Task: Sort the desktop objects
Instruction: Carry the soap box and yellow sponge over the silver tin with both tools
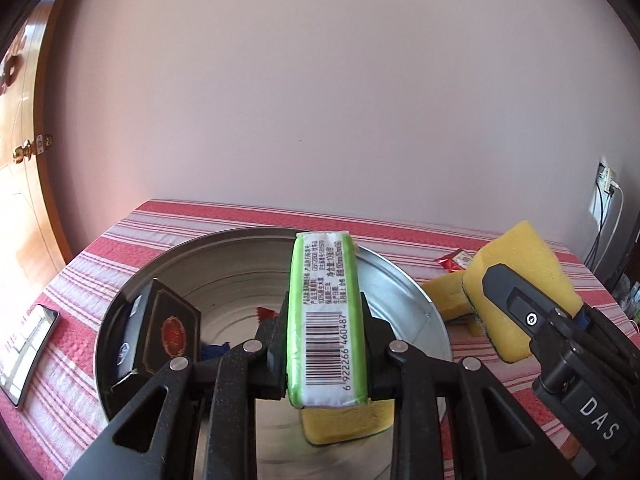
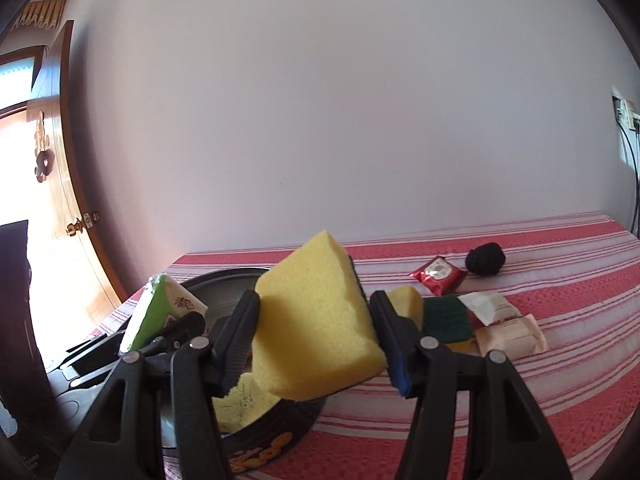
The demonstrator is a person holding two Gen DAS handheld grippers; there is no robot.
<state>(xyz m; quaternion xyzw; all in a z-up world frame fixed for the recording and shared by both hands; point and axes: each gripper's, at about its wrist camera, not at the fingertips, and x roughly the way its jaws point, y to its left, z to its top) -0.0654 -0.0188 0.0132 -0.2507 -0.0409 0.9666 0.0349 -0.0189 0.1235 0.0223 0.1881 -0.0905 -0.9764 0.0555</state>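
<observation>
From the left wrist, the left gripper (image 1: 326,344) is clamped at its narrowest on a green-edged tissue pack (image 1: 326,320), barcode face up, the pack standing out forward between the pads and tilted slightly upward. Directly below and ahead of it lies the round metal tin (image 1: 404,280), which already holds a dark box (image 1: 160,332) off to the gripper's left and a yellow sponge (image 1: 344,420) just beneath the pack. To the gripper's right the right gripper carries its own sponge, and a phone (image 1: 28,344) lies on the striped table (image 1: 240,216) well to the left. The step in hand looks like dropping both loads into the tin; the left one seems well placed, so a small lowering before letting go would keep the pack from bouncing off the box. From the right wrist, the right gripper (image 2: 316,332) is partly closed on a held yellow sponge (image 2: 316,320), pads pressing its sides, the block skewed corner-up. The tin's dark outer wall (image 2: 272,436) sits below and to the left of this gripper, so it should probably shift left until the sponge hangs over the tin's inside, keeping clear of the left gripper already there. Still waiting on the table to its right are a green-backed scouring sponge (image 2: 444,318), pale sachets (image 2: 508,336), a red packet (image 2: 438,274) and a black ball-shaped thing (image 2: 486,260).
</observation>
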